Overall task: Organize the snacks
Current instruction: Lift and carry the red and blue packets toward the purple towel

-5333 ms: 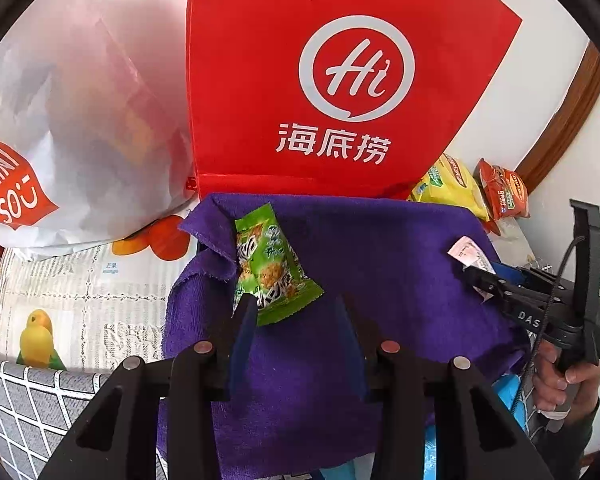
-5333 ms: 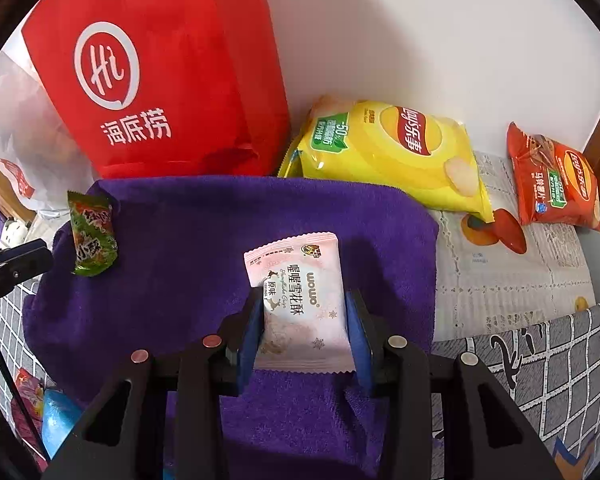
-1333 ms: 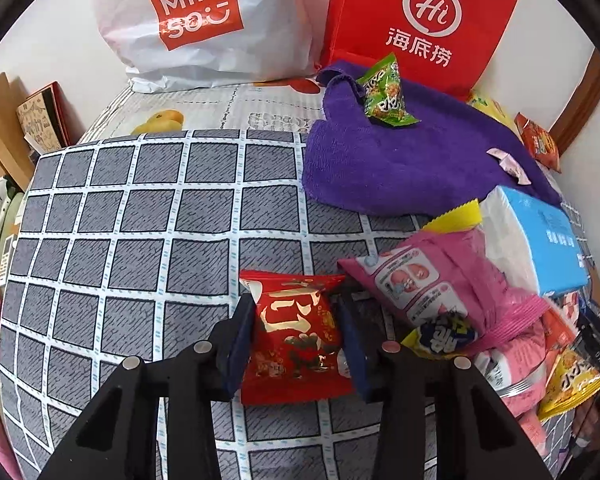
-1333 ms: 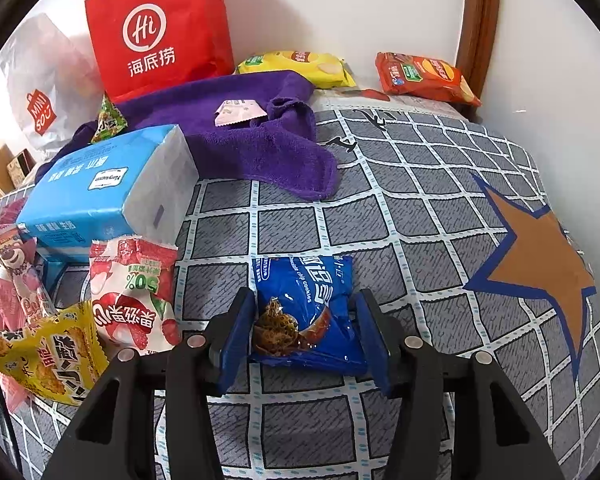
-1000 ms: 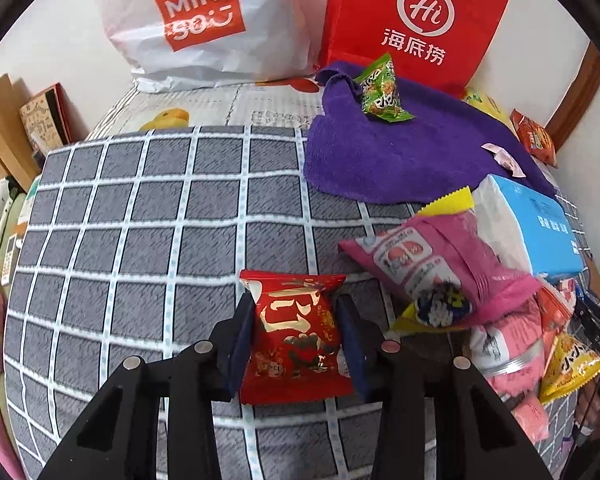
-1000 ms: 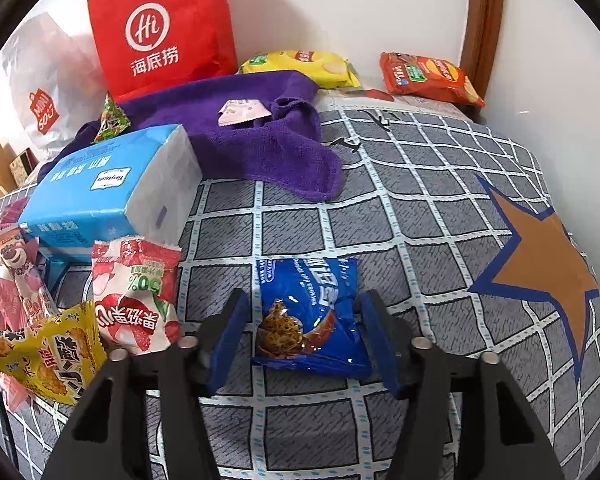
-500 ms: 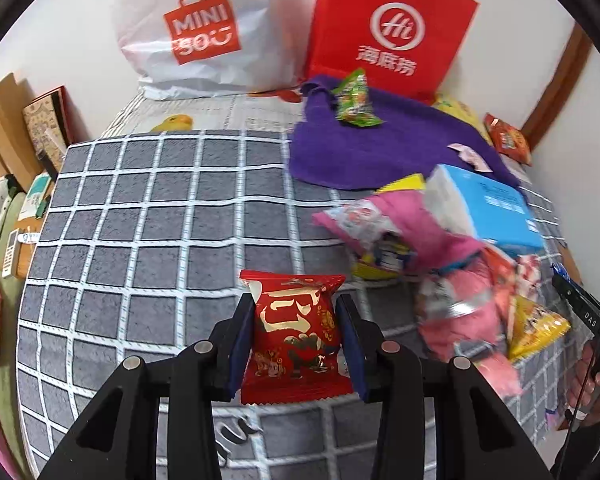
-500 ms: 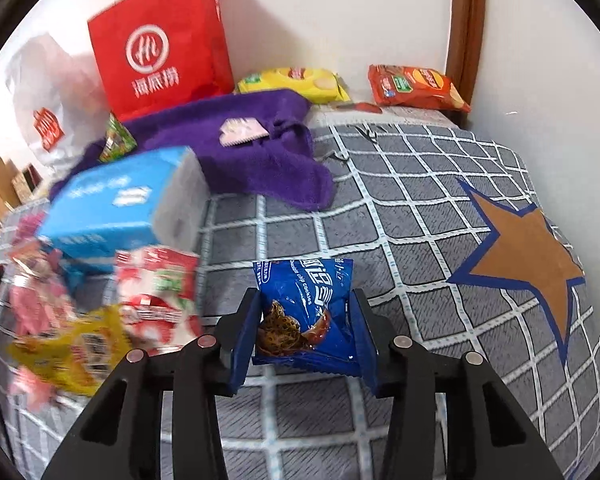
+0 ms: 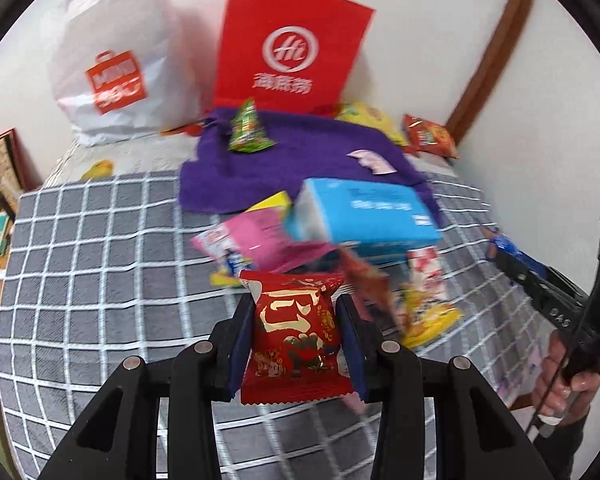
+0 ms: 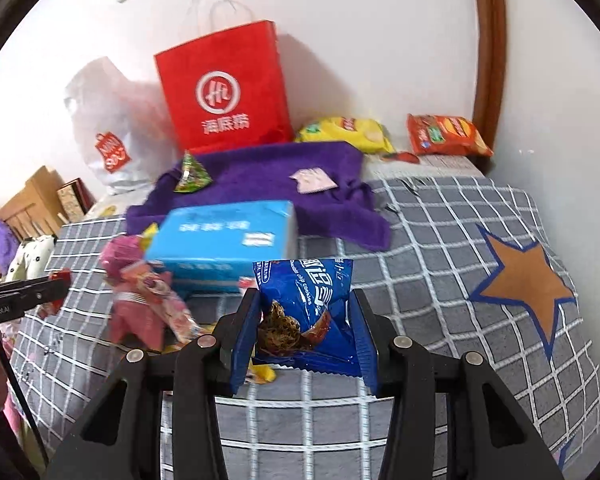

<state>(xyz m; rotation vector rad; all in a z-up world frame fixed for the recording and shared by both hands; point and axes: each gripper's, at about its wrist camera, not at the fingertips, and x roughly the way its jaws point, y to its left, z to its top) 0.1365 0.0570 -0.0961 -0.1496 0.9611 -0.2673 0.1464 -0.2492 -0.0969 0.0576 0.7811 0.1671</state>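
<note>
left wrist view: the left gripper point(image 9: 296, 344) is clamped on a red snack packet point(image 9: 296, 340), held clear above the grid blanket point(image 9: 84, 264) — a slack squeeze could let it slide out. two snacks lie on the purple towel point(image 9: 308, 156)

right wrist view: the right gripper point(image 10: 305, 340) pinches one blue cookie packet point(image 10: 310, 308) — crushing is the risk. two shopping bags stand behind

Bright, even indoor light; soft shadows on the white wall behind the glossy red paper bag point(image 10: 224, 92). Motion blur smears the mid-ground snack pile point(image 9: 340, 248); fisheye bending, black vignette at corners.
</note>
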